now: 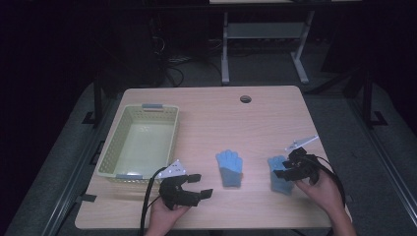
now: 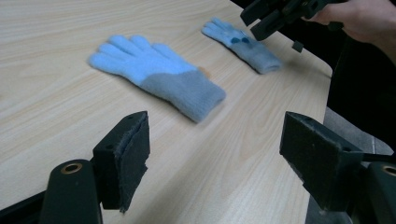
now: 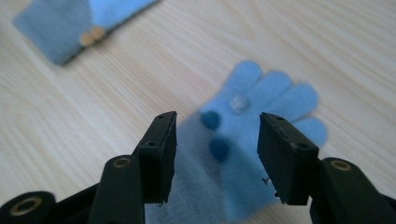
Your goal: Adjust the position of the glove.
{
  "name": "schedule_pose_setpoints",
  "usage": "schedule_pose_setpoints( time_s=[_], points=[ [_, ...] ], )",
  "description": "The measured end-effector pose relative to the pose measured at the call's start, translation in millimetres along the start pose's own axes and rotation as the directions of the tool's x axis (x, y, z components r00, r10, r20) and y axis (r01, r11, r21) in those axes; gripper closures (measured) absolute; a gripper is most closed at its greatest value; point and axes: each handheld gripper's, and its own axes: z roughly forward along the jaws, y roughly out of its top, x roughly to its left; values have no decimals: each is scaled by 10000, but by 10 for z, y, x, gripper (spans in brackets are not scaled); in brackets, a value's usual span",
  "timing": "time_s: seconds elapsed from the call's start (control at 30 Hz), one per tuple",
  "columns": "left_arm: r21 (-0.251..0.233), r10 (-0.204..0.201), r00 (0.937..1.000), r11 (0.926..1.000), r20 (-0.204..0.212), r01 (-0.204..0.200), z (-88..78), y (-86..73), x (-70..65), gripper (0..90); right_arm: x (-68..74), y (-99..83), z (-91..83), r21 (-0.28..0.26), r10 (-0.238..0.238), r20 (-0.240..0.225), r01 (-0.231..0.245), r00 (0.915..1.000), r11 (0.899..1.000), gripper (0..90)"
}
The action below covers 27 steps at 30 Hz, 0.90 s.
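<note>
— Near the table's (image 1: 206,105) front right corner we see the right hand-held gripper (image 1: 287,172) poised over one glove (image 1: 281,180), jaws apart, astride it, not yet pressing on it.

— And the left hand-held gripper (image 1: 196,186)?

— Near the front edge, jaws wide apart, nothing between them. We see the other glove (image 1: 229,167) mid-front, well apart from its twin, and a basket (image 1: 113,152) by the left edge.
</note>
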Motion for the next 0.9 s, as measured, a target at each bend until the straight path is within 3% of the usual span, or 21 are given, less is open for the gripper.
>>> schedule_pose_setpoints(
  time_s=[0.3, 0.9],
  points=[
    [90, -26, 9999, 10000, 159, 25, 39, -12, -30, 240, -5, -69, 169, 744, -224, 553, 182, 9982, 9971, 566],
    [174, 65, 9998, 9998, 184, -68, 61, -15, -41, 241, 53, -111, 171, 506, -285, 968, 237, 9949, 9984, 771]
  ],
)
